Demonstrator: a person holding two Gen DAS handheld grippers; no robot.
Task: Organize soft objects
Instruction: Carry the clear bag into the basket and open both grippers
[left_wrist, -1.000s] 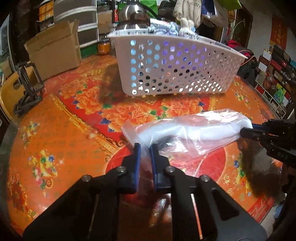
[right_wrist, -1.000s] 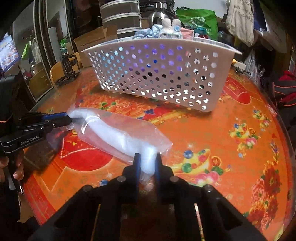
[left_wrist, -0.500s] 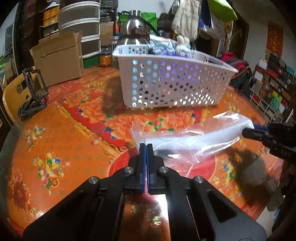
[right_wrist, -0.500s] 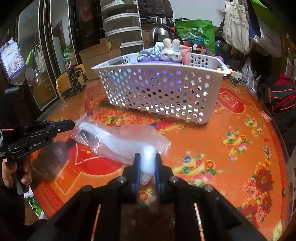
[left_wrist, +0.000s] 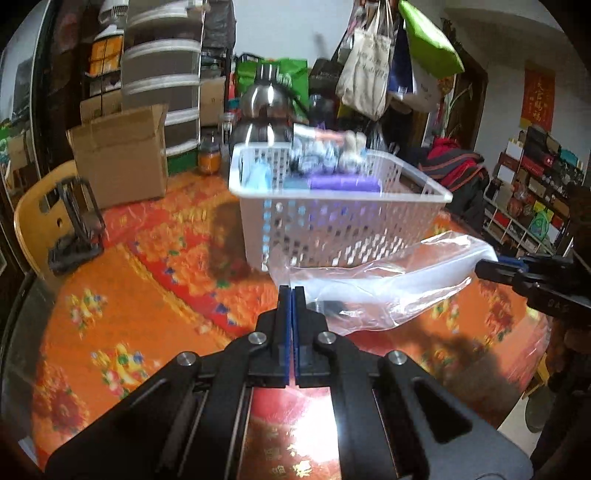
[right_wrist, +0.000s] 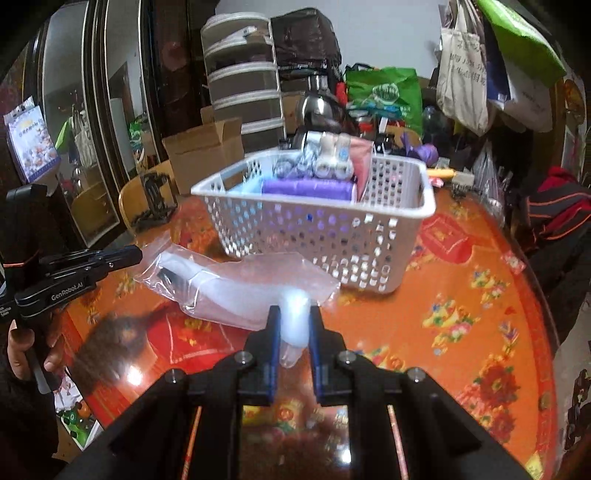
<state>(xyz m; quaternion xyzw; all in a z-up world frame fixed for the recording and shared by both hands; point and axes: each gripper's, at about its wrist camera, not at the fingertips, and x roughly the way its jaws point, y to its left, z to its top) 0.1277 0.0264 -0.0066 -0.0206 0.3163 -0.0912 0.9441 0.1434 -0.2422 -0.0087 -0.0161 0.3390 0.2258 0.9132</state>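
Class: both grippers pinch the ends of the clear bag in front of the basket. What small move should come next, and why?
Probably carry the clear bag up over the white basket rim. The left gripper and right gripper grip opposite ends, and the basket stands just behind, open-topped.

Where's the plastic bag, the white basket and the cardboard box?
plastic bag (right_wrist: 236, 291), right wrist view, middle of the clear film.
white basket (right_wrist: 317, 229), right wrist view, front holed wall.
cardboard box (left_wrist: 120, 157), left wrist view, front face.

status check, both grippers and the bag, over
Left gripper shut on plastic bag corner. Right gripper shut on other end. Bag lifted, white basket right behind it.
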